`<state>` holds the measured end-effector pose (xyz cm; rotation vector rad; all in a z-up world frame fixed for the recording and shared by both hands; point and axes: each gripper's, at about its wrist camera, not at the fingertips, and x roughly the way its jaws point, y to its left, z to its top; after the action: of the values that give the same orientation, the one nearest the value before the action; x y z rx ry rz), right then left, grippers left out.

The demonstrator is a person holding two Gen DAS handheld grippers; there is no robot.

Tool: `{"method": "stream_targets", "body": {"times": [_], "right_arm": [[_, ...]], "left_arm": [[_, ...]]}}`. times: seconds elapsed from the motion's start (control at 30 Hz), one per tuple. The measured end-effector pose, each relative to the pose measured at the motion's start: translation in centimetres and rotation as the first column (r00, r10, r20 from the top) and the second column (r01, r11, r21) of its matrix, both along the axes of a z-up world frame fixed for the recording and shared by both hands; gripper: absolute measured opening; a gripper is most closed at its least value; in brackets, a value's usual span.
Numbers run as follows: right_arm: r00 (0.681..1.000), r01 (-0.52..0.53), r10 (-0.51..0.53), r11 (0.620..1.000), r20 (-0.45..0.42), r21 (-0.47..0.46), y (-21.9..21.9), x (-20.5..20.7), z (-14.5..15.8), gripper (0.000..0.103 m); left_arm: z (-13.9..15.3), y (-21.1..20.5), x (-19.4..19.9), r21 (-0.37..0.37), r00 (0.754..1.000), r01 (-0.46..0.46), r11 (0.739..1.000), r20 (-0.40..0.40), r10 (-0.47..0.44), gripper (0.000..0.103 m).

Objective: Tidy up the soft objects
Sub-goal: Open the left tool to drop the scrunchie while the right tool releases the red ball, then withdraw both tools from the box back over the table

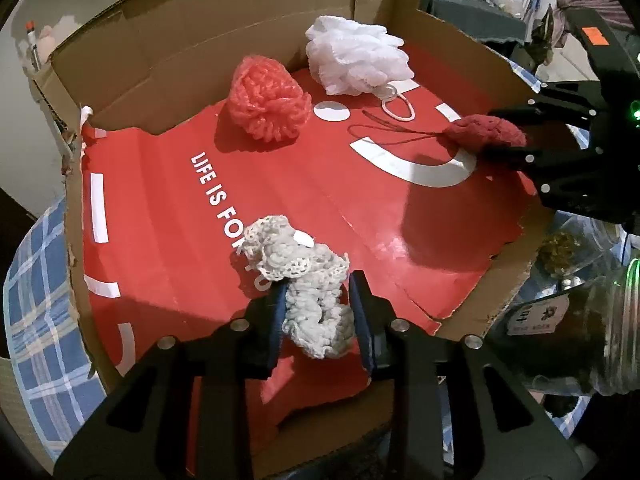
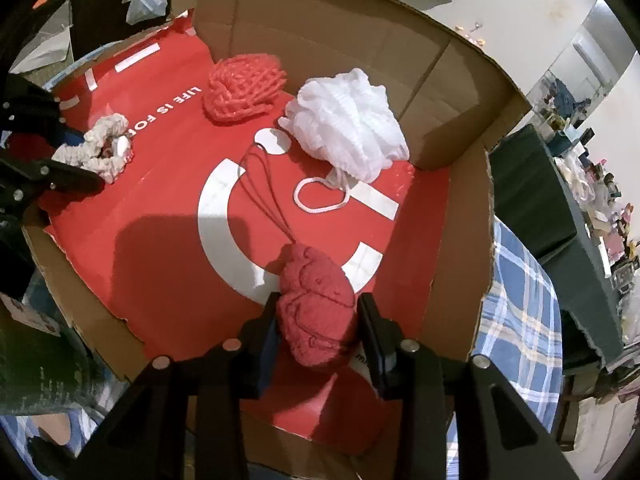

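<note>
Left wrist view
Left gripper (image 1: 318,312): jaws closed on the grey crocheted scrunchie (image 1: 304,280), near the front edge of the red cardboard sheet (image 1: 160,200).
Right gripper (image 1: 516,136): clamps the dark red sponge (image 1: 486,134) at the sheet's right edge.
Open room: bare red sheet between both grippers.

Right wrist view
Right gripper (image 2: 318,316): pads squeeze the dark red sponge (image 2: 316,304); its cord trails toward the middle.
Far corner: coral mesh pouf (image 2: 242,88) and white bath pouf (image 2: 346,124) side by side against the box wall (image 2: 340,28).
</note>
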<state>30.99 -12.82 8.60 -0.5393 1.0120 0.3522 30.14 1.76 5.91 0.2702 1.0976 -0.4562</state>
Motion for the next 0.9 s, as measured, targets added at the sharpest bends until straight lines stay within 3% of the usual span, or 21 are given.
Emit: {"method": "stream_targets", "body": {"times": [0.03, 0.07, 0.13, 0.43, 0.53, 0.6, 0.73, 0.9], "right_arm": [[1.0, -0.002, 0.002, 1.0, 0.001, -0.004, 0.0, -0.1, 0.0, 0.04], [1.0, -0.004, 0.004, 1.0, 0.001, -0.007, 0.0, 0.0, -0.1, 0.041], [1.0, -0.009, 0.009, 1.0, -0.001, -0.013, 0.2, -0.1, -0.2, 0.043], [1.0, 0.008, -0.008, 0.999, -0.003, 0.032, -0.7, -0.1, 0.5, 0.062], [0.999, 0.022, -0.024, 0.998, 0.024, 0.058, -1.2, -0.6, 1.8, 0.062], [0.999, 0.029, -0.032, 0.997, 0.039, 0.077, -1.5, -1.0, 2.7, 0.064], [0.994, 0.047, -0.059, 0.991, 0.096, 0.123, -2.4, -2.7, 5.6, 0.082], [0.979, 0.059, -0.096, 0.978, 0.179, 0.2, -3.7, -5.6, 9.4, 0.092]], "left_arm": [[0.1, 0.1, 0.0, -0.003, 1.0, 0.0, 1.0, 0.0, 0.0, 0.034], [0.1, 0.1, -0.1, -0.01, 1.0, 0.0, 1.0, -0.002, 0.0, 0.051], [0.6, 0.3, -0.3, -0.029, 1.0, -0.001, 1.0, 0.017, 0.002, 0.069], [3.7, 0.6, -2.0, -0.081, 0.997, 0.001, 0.997, 0.082, 0.005, 0.07], [4.8, 0.8, -3.1, -0.103, 0.994, -0.009, 0.995, 0.108, 0.02, 0.07], [5.7, 0.9, -3.9, -0.125, 0.992, -0.019, 0.992, 0.125, 0.035, 0.073], [7.8, 1.1, -6.2, -0.162, 0.98, -0.033, 0.986, 0.188, 0.063, 0.076], [10.6, 1.5, -10.0, -0.251, 0.948, -0.059, 0.966, 0.288, 0.133, 0.092]]}}
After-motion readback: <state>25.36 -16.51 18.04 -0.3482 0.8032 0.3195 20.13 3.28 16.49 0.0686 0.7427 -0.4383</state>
